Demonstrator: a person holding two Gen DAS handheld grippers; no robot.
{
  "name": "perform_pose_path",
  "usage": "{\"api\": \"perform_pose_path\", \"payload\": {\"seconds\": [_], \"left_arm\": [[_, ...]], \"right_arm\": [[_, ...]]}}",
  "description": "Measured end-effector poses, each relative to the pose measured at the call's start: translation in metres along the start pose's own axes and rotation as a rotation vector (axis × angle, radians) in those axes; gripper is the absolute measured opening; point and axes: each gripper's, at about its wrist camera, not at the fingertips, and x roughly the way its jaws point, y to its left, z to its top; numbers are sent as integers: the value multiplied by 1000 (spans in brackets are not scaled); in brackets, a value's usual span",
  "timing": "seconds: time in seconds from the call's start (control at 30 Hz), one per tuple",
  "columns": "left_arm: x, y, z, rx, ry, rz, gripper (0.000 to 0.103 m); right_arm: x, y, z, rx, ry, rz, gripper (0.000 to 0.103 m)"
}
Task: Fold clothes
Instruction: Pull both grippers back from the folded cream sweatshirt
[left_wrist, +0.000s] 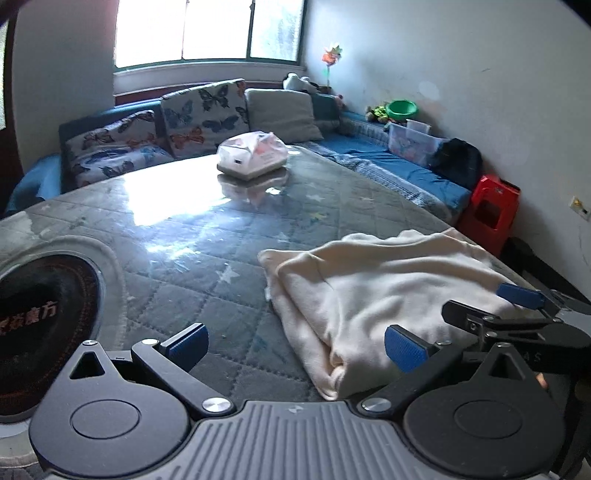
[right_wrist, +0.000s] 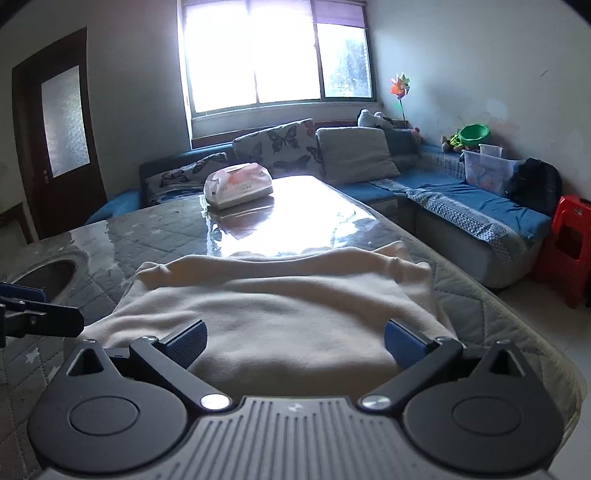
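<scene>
A cream garment (left_wrist: 384, 291) lies folded in a thick stack on the quilted grey table cover (left_wrist: 192, 258), near the table's front right. My left gripper (left_wrist: 295, 345) is open and empty, just above the table at the stack's left front corner. In the right wrist view the same garment (right_wrist: 280, 314) fills the middle. My right gripper (right_wrist: 295, 341) is open, its fingers spread over the near edge of the stack. The right gripper's fingertips (left_wrist: 517, 295) show at the stack's right side in the left wrist view.
A tissue pack (left_wrist: 253, 155) sits at the table's far middle. A round dark cooktop (left_wrist: 40, 314) is set into the table at the left. A blue sofa (right_wrist: 461, 199) with cushions runs behind and to the right. A red stool (right_wrist: 569, 247) stands at the right.
</scene>
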Motion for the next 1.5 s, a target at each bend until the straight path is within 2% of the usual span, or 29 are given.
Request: {"api": "perform_pose_path", "payload": {"seconds": [0.27, 0.53, 0.7, 0.87, 1.17, 1.27, 1.4, 1.5], "left_arm": [[3, 5, 1, -43, 29, -27, 103], [7, 8, -1, -24, 57, -17, 103], [10, 15, -1, -57, 85, -9, 103], [11, 22, 1, -94, 103, 13, 103], [15, 27, 6, -136, 120, 43, 103], [16, 24, 10, -127, 111, 58, 103], [17, 19, 15, -106, 105, 49, 103], [21, 13, 18, -91, 104, 47, 103]], "right_arm": [[3, 8, -7, -56, 17, -41, 103], [-7, 14, -4, -73, 4, -51, 103], [-6, 27, 3, -91, -2, -4, 103], [2, 40, -5, -128, 28, 18, 103], [-17, 37, -3, -141, 15, 47, 103], [-12, 37, -9, -147, 49, 54, 103], [-20, 41, -10, -223, 41, 80, 103], [-26, 37, -1, -234, 30, 105, 103]]}}
